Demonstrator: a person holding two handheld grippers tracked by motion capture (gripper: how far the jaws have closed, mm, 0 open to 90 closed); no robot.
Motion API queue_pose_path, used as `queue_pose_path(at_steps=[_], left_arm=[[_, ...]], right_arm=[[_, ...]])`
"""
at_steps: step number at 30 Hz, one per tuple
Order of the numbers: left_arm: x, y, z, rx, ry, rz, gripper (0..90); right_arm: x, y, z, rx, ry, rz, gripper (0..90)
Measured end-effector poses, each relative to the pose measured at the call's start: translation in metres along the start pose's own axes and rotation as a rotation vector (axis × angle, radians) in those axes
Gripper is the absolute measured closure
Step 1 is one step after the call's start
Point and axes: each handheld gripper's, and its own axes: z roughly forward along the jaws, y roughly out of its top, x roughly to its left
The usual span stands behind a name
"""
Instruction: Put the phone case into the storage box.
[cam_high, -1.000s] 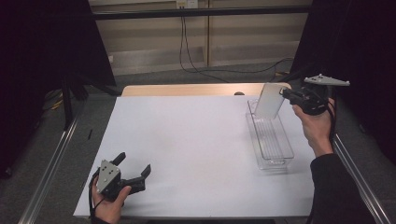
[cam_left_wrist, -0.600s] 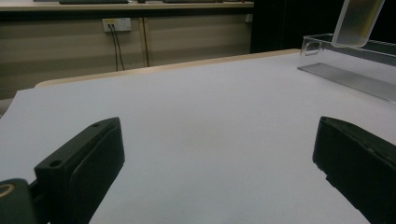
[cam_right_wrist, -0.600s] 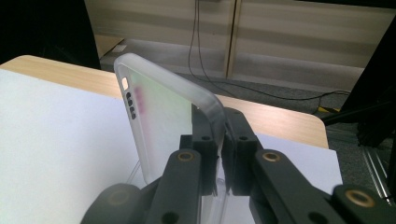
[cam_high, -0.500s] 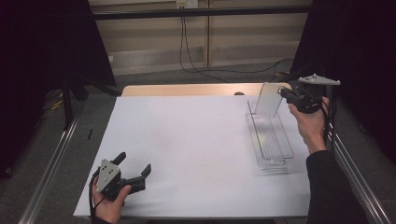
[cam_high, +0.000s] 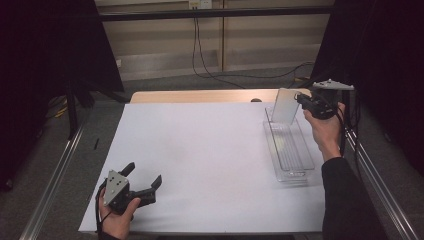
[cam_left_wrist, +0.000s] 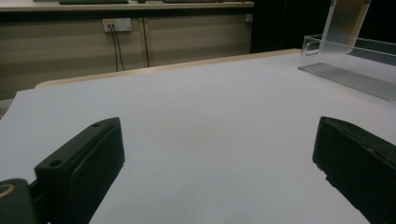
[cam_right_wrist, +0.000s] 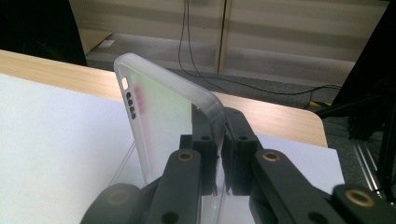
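Observation:
A clear, frosted phone case (cam_high: 285, 105) stands upright in the air over the far end of a clear plastic tray (cam_high: 300, 162) at the right of the white table. My right gripper (cam_high: 301, 99) is shut on the case's edge, and in the right gripper view its jaws pinch the case (cam_right_wrist: 163, 112) by its rim. The same case (cam_left_wrist: 348, 21) and tray (cam_left_wrist: 345, 72) lie at the top right of the left gripper view. My left gripper (cam_high: 145, 181) rests near the table's front left corner, its jaws wide open over bare white paper (cam_left_wrist: 205, 121).
White paper (cam_high: 200, 150) covers most of the wooden table (cam_high: 200, 96). Metal rails (cam_high: 55, 175) run along both sides. Cables hang down the back wall (cam_high: 200, 45). A dark curtain stands close behind my right hand.
My right gripper has carried the phone case slightly down and toward the tray's far end. The left gripper has stayed put.

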Motion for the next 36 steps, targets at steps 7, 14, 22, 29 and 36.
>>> queue_pose_path(at_steps=[7, 14, 22, 29, 36], left_arm=[[0.001, 0.000, 0.000, -0.001, 0.003, 0.002, 2.1], [0.001, 0.000, 0.000, 0.000, 0.003, 0.000, 2.2], [0.000, 0.000, 0.000, 0.001, 0.000, -0.002, 2.2], [0.001, -0.001, 0.000, 0.002, 0.001, -0.001, 2.2], [0.000, -0.001, 0.000, 0.003, -0.001, 0.006, 2.2]], right_arm=[[0.000, -0.002, 0.010, -0.011, -0.014, -0.018, 84.9], [0.000, -0.006, 0.020, 0.005, -0.017, -0.018, 84.9], [0.002, -0.011, 0.030, 0.024, -0.029, -0.026, 84.9], [0.007, -0.012, 0.037, 0.021, -0.032, -0.038, 84.9], [0.006, -0.016, 0.041, 0.020, -0.022, -0.030, 84.9]])
